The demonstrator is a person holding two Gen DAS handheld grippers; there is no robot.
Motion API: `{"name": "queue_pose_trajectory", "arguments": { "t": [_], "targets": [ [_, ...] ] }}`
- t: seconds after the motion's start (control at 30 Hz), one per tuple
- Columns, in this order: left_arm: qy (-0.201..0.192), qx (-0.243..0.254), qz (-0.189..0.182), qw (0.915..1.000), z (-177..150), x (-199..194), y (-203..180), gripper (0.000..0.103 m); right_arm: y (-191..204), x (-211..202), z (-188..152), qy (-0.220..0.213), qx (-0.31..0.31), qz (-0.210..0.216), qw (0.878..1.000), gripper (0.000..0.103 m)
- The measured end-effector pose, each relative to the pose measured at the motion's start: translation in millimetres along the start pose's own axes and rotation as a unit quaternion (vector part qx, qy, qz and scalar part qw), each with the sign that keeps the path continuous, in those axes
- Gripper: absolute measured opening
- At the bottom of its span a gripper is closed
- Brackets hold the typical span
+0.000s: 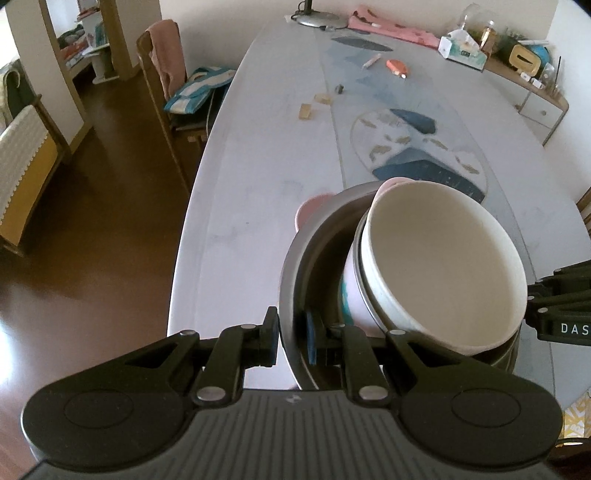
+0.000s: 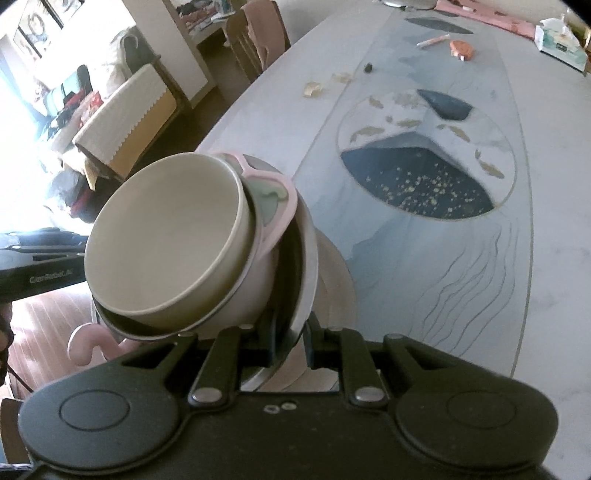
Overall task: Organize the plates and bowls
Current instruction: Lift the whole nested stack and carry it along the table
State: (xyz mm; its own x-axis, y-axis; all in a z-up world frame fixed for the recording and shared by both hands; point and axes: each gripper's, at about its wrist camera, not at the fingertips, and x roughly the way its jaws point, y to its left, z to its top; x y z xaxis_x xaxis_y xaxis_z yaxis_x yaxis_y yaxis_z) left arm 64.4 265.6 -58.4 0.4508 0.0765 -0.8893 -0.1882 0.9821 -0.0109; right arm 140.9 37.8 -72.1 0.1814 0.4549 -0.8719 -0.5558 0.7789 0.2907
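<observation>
A stack of nested bowls is held between both grippers above the table's near end. The outer one is a steel bowl (image 1: pixel 295 266) (image 2: pixel 308 258). Inside it sit a pink handled bowl (image 2: pixel 271 221) (image 1: pixel 314 203) and, on top, a tilted cream bowl (image 1: pixel 439 258) (image 2: pixel 166 229). My left gripper (image 1: pixel 291 339) is shut on the steel bowl's near rim. My right gripper (image 2: pixel 291 339) is shut on the opposite rim and shows at the right edge of the left wrist view (image 1: pixel 561 306).
The long white table (image 1: pixel 258 166) has a blue patterned runner (image 2: pixel 417 177). Small wooden blocks (image 1: pixel 306 110), an orange object (image 1: pixel 397 66), a tissue box (image 1: pixel 461 50) and pink cloth (image 1: pixel 391 26) lie far up it. Chairs (image 1: pixel 162 74) and wooden floor are on the left.
</observation>
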Motion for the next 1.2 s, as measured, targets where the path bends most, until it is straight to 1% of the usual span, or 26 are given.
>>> {"name": "queue_pose_trajectory", "arguments": {
  "t": [0.2,0.37,0.6,0.77,0.87,0.93,1.0,1.07,1.2],
  "targets": [
    [0.006,-0.007,0.004,1.0000,-5.0,8.7,0.7,0.013,3.2,9.8,-4.1,0.008,-0.008,-0.006,1.000,0.016],
    [0.017,-0.016,-0.002,0.9997,-6.9,17.5,2.0,0.014,4.1,15.1,-5.3,0.012,-0.010,-0.015,1.000,0.016],
    [0.009,0.004,0.005,0.9999,-6.2,16.6,-4.5,0.014,1.2,18.1,-5.3,0.015,-0.003,-0.024,1.000,0.018],
    [0.000,0.017,0.008,0.9998,-6.6,13.4,-10.1,0.014,-0.1,16.7,-6.7,0.014,0.000,-0.028,1.000,0.025],
    [-0.007,0.021,0.013,0.9997,-6.5,10.0,-11.0,0.014,-2.0,14.0,-6.9,0.011,0.008,-0.029,0.999,0.027],
    [-0.007,0.015,0.011,0.9998,-6.0,7.5,-9.3,0.015,-3.1,10.8,-8.3,0.007,0.010,-0.029,0.999,0.028],
    [-0.007,0.008,0.010,0.9999,-5.5,5.2,-7.8,0.015,-4.1,6.7,-10.2,0.002,0.011,-0.031,0.999,0.032],
    [-0.009,0.001,0.010,0.9999,-5.1,1.7,-6.7,0.015,-5.5,3.3,-11.7,-0.001,0.010,-0.031,0.999,0.034],
    [-0.023,-0.014,0.017,0.9995,-5.9,-10.2,-6.1,0.015,-8.3,-9.8,-15.7,-0.011,0.004,-0.021,1.000,0.036]
  ]
}}
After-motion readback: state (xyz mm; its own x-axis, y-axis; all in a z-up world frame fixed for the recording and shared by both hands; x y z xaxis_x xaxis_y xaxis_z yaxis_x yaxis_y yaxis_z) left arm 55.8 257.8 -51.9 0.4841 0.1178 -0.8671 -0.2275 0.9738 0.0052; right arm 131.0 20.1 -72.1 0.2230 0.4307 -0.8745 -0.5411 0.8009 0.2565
